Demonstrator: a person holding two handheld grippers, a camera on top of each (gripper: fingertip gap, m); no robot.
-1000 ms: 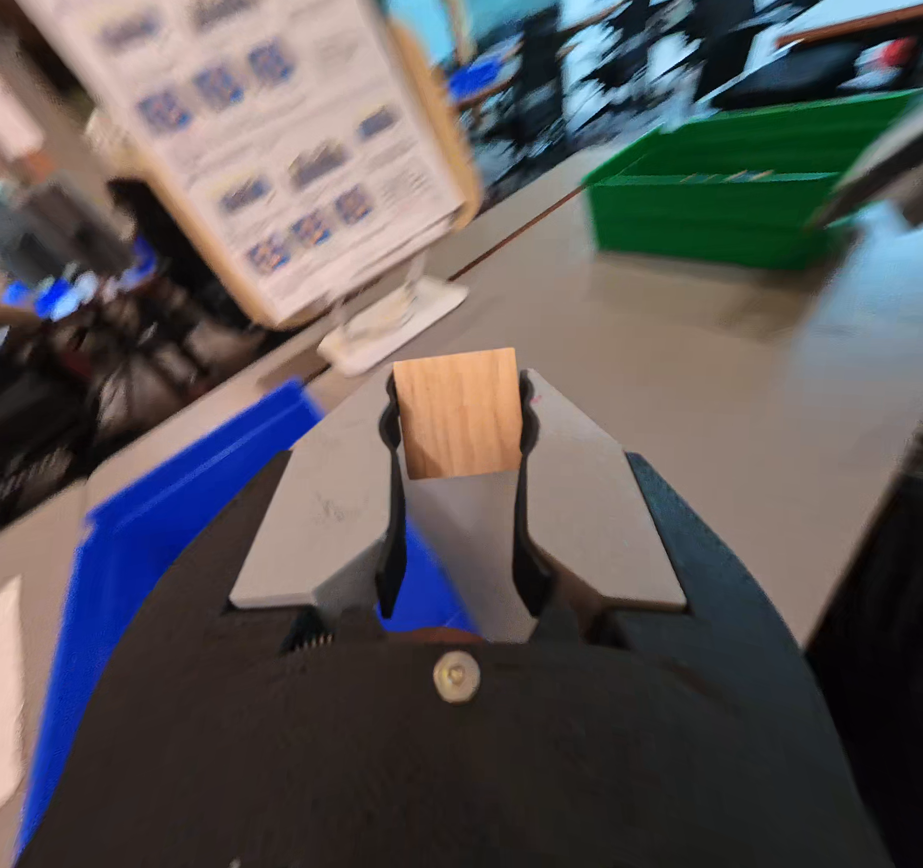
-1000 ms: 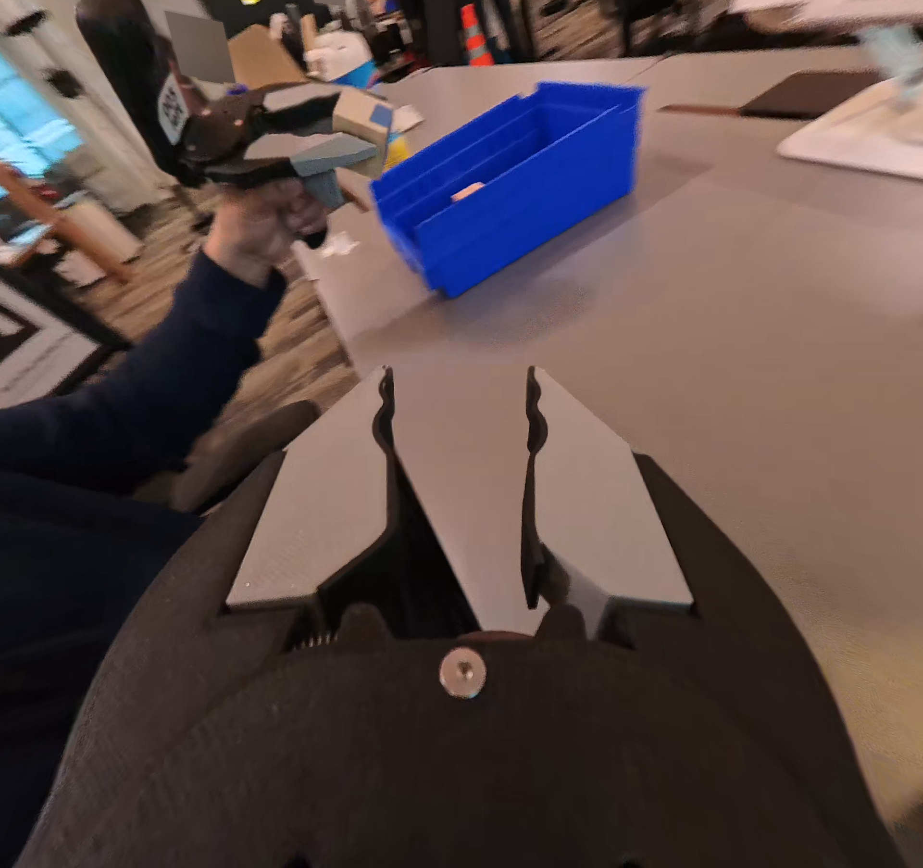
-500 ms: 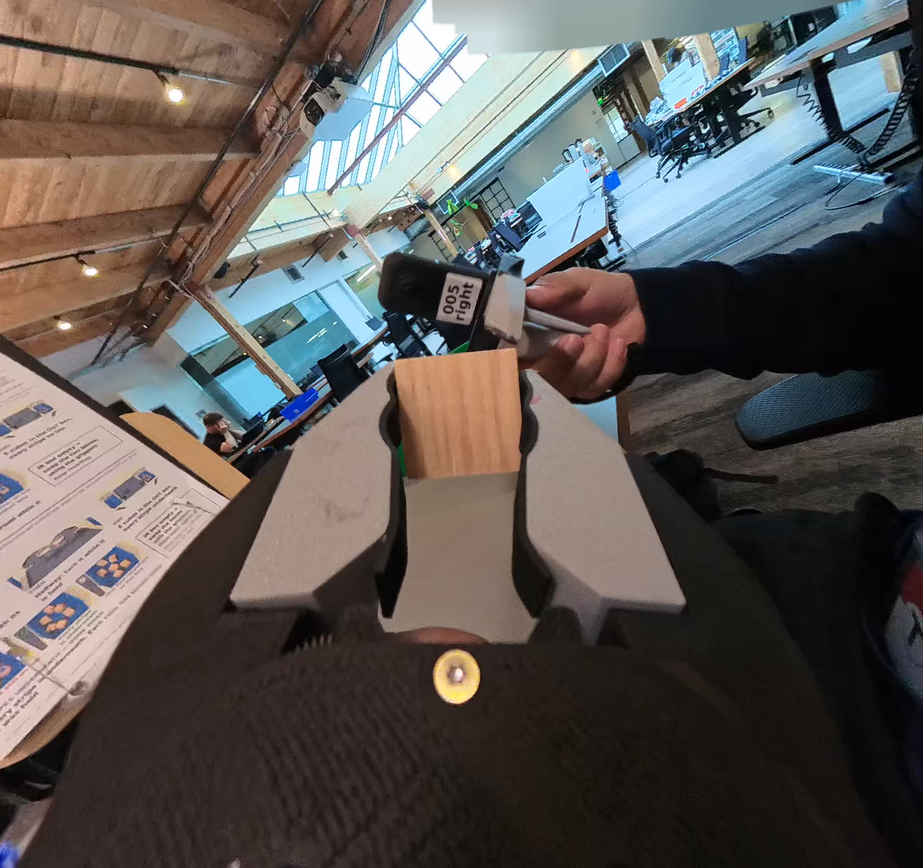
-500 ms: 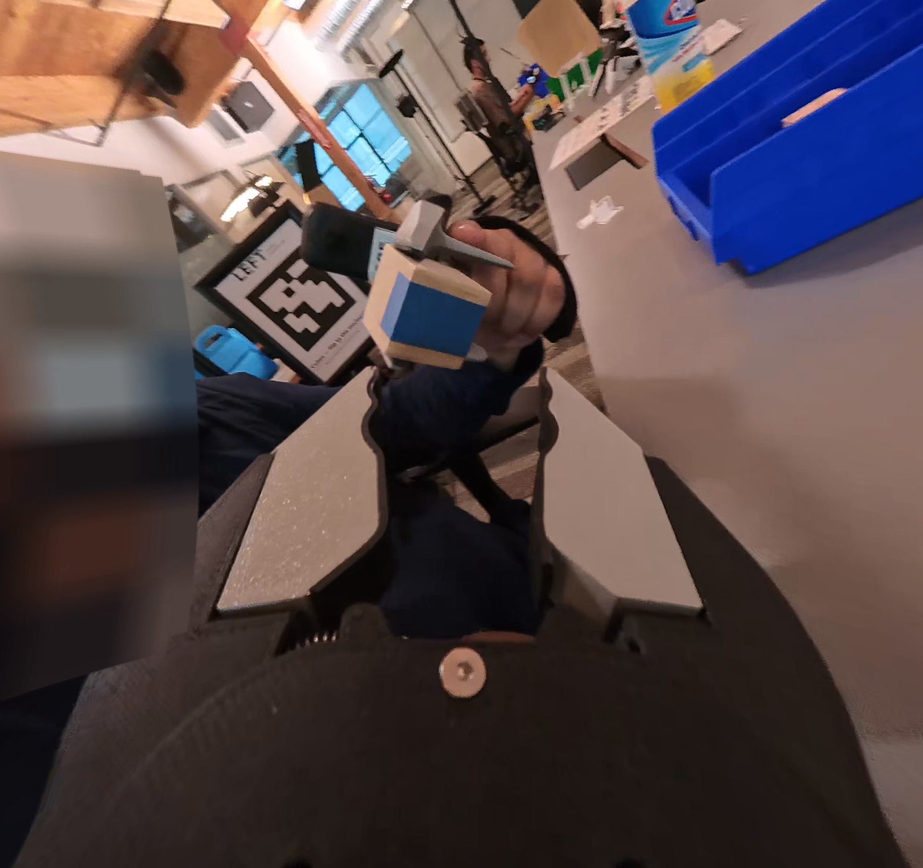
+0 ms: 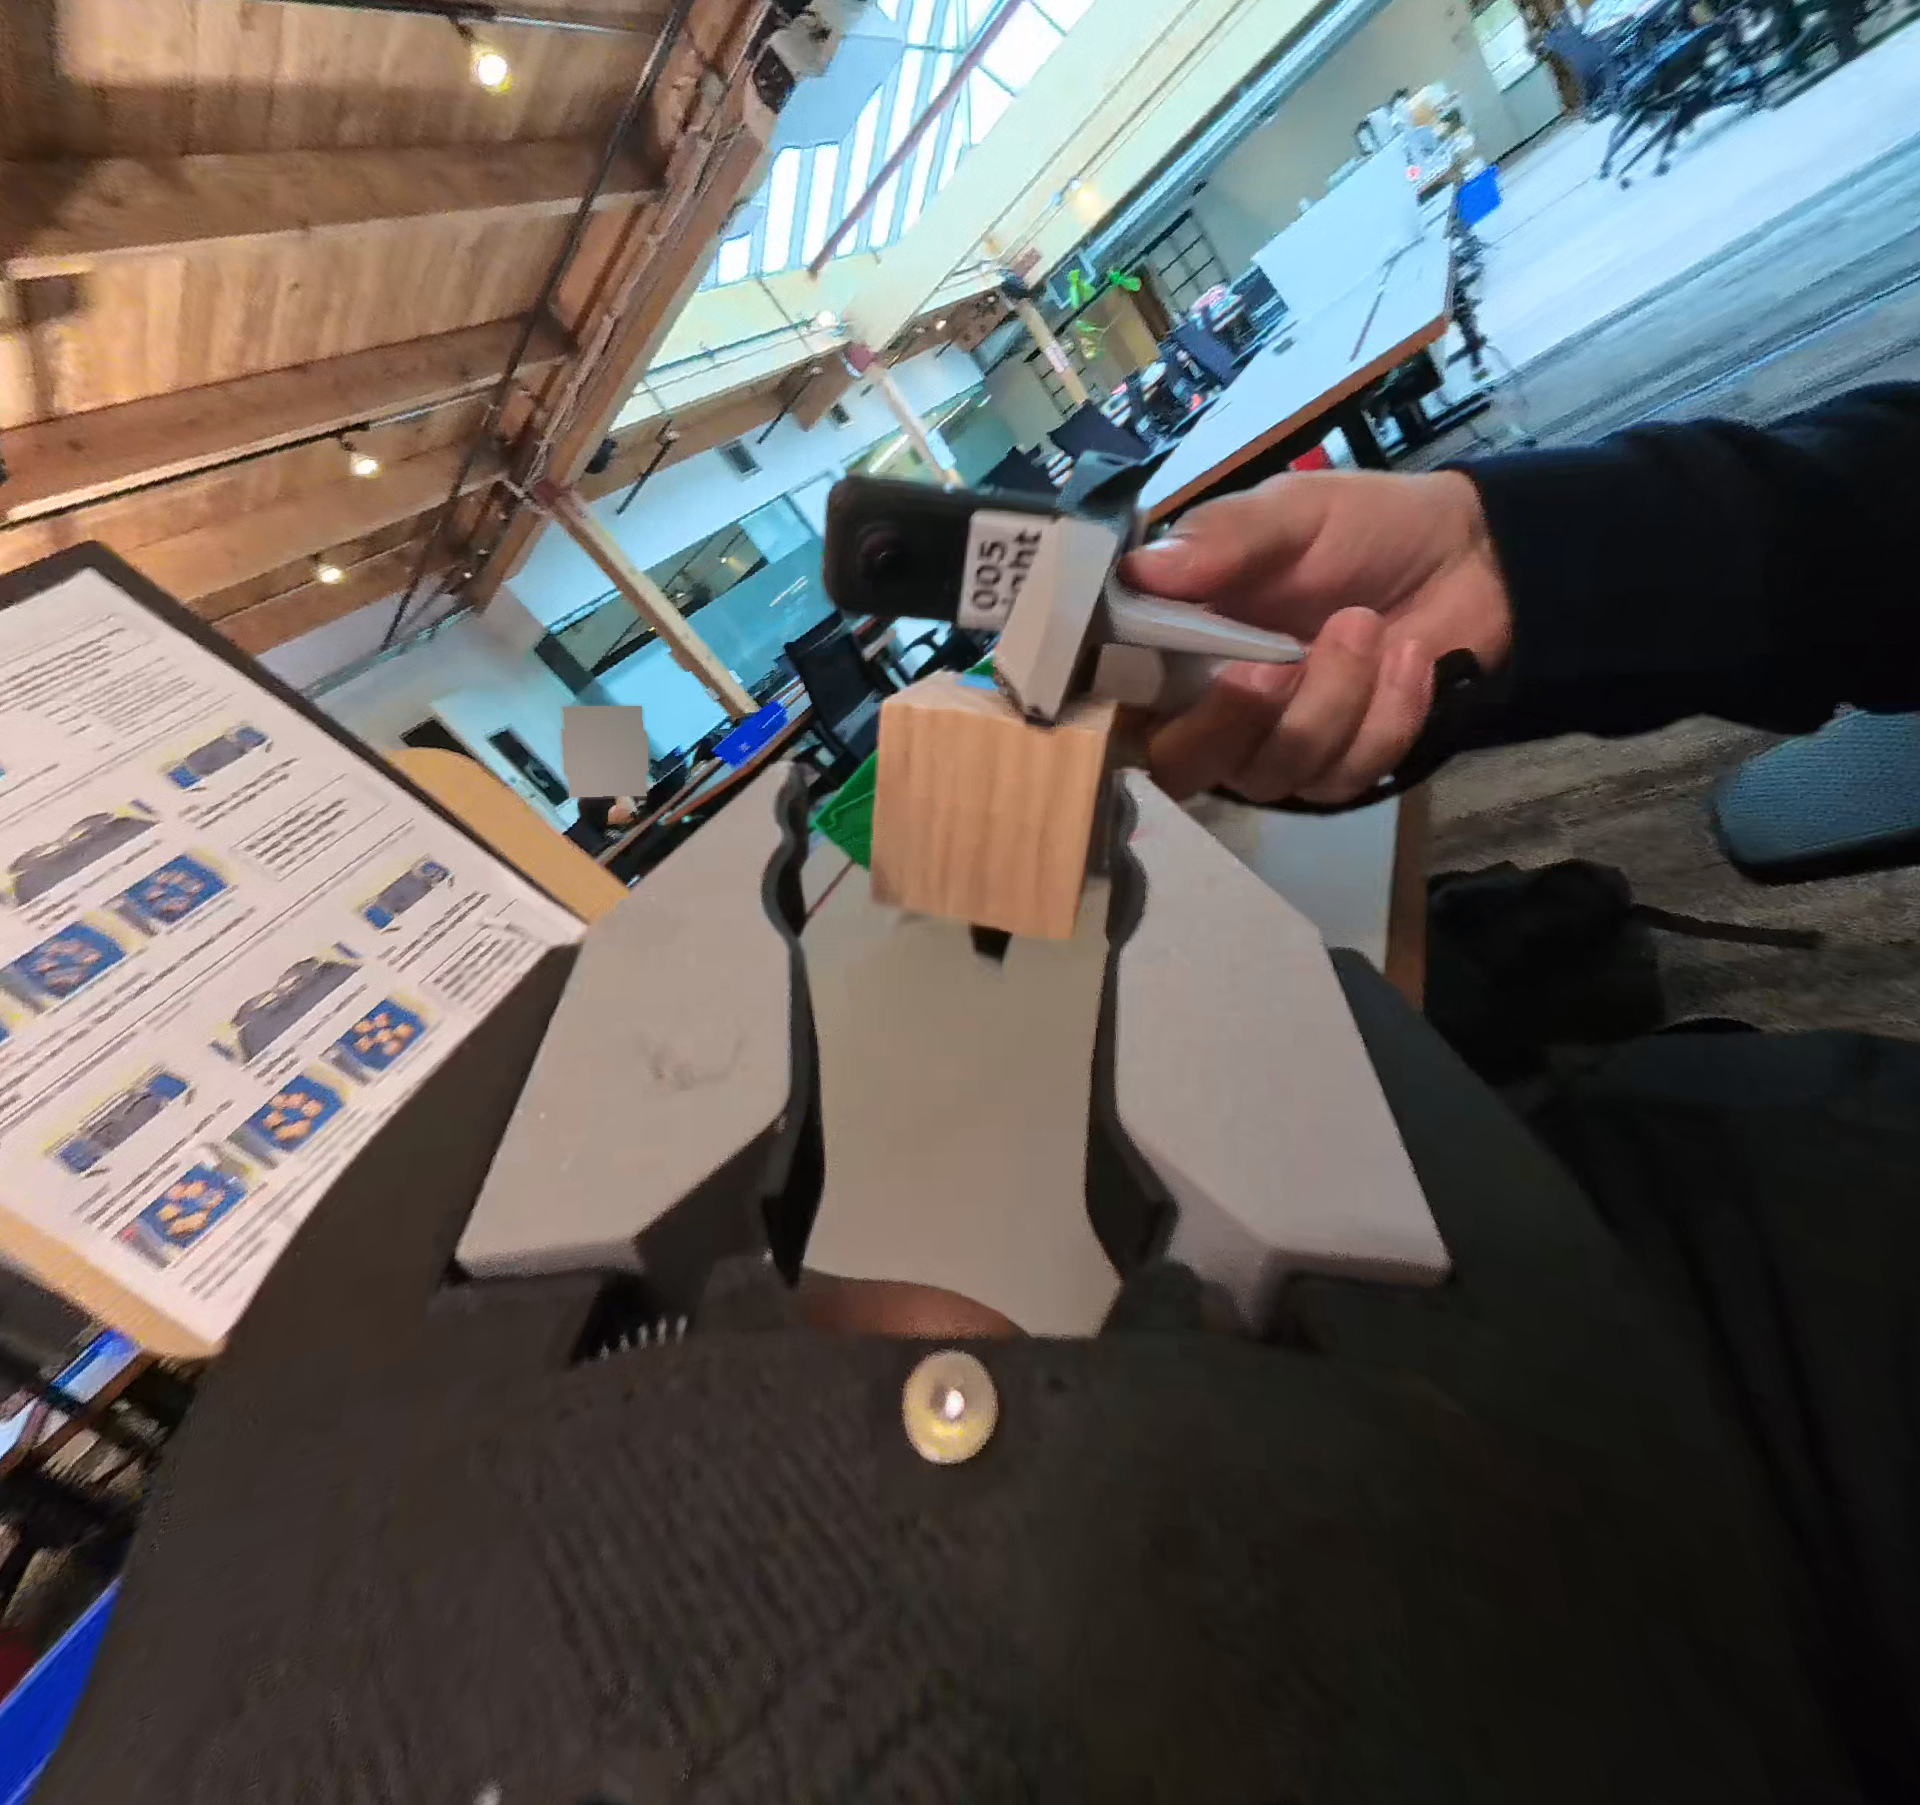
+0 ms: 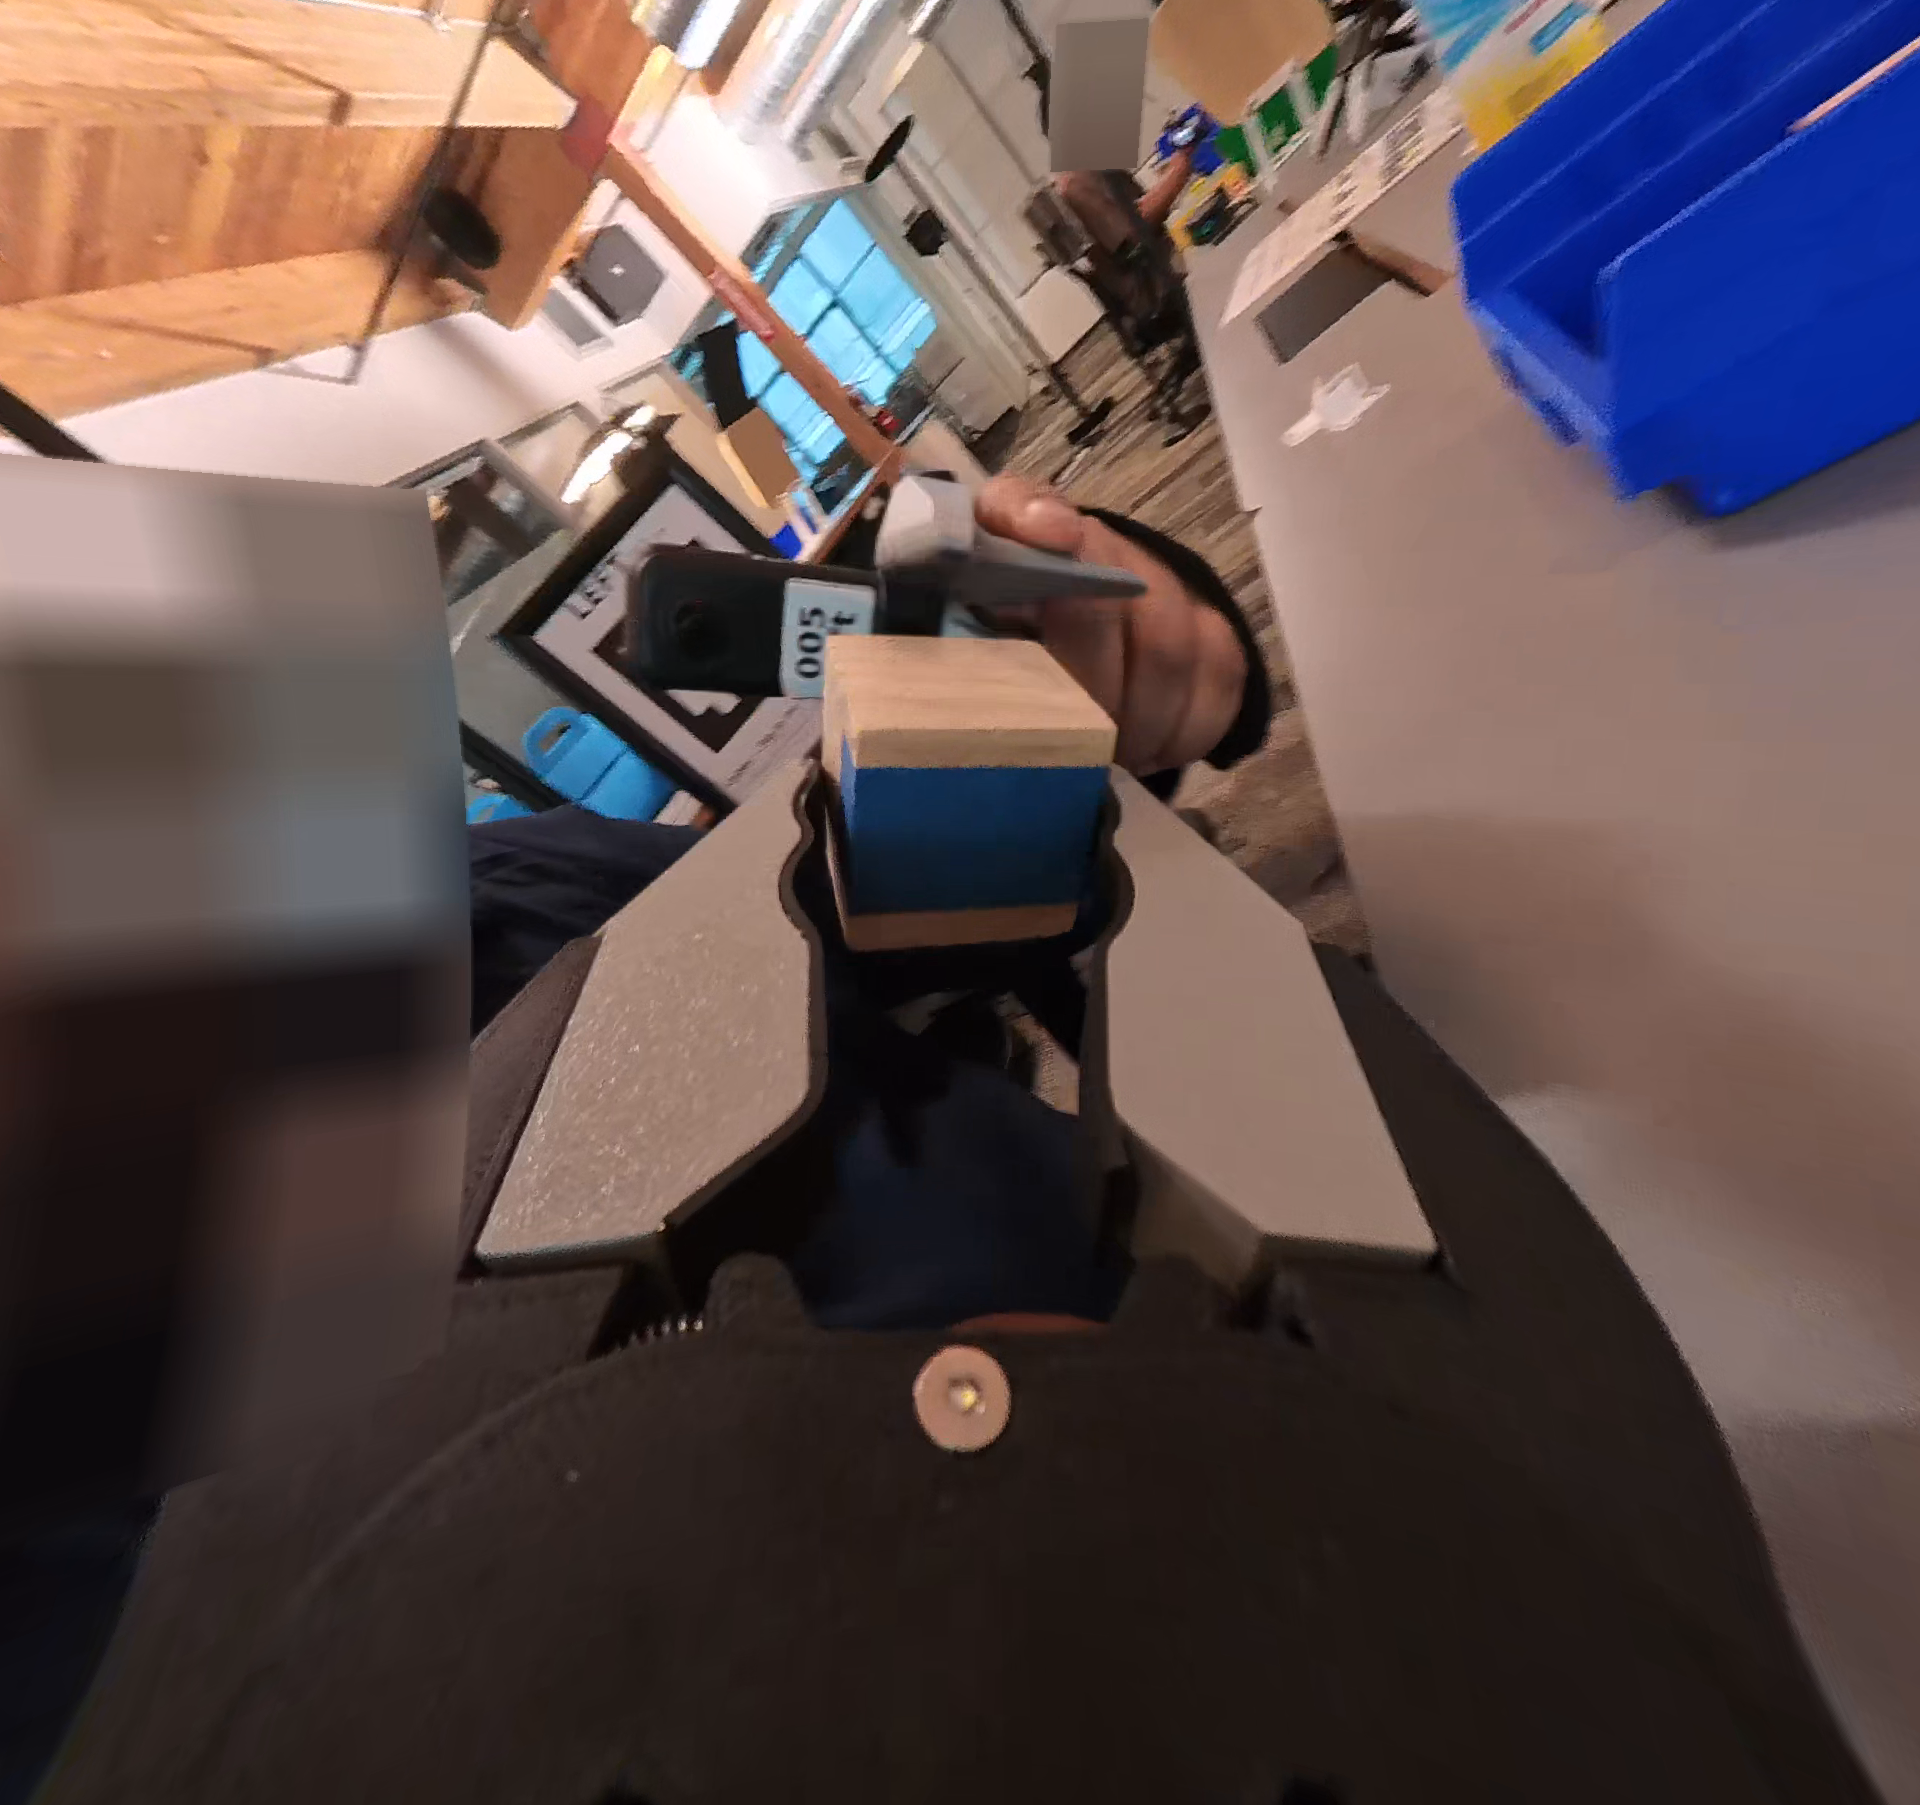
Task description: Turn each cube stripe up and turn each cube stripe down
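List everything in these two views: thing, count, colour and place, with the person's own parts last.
cube: one, wood with a blue stripe, between both grippers' fingertips, in the air
blue bin: one, blue, on the table, upper right of the right wrist view
green bin: one, only a sliver, behind the cube in the left wrist view
instruction sheet: one, white with blue pictures, on a stand at left
table: one, grey, right side
right gripper: one, grey fingers, shut on the cube
left gripper: one, grey fingers, open around the cube
right hand: one, dark sleeve
left hand: one, dark sleeve
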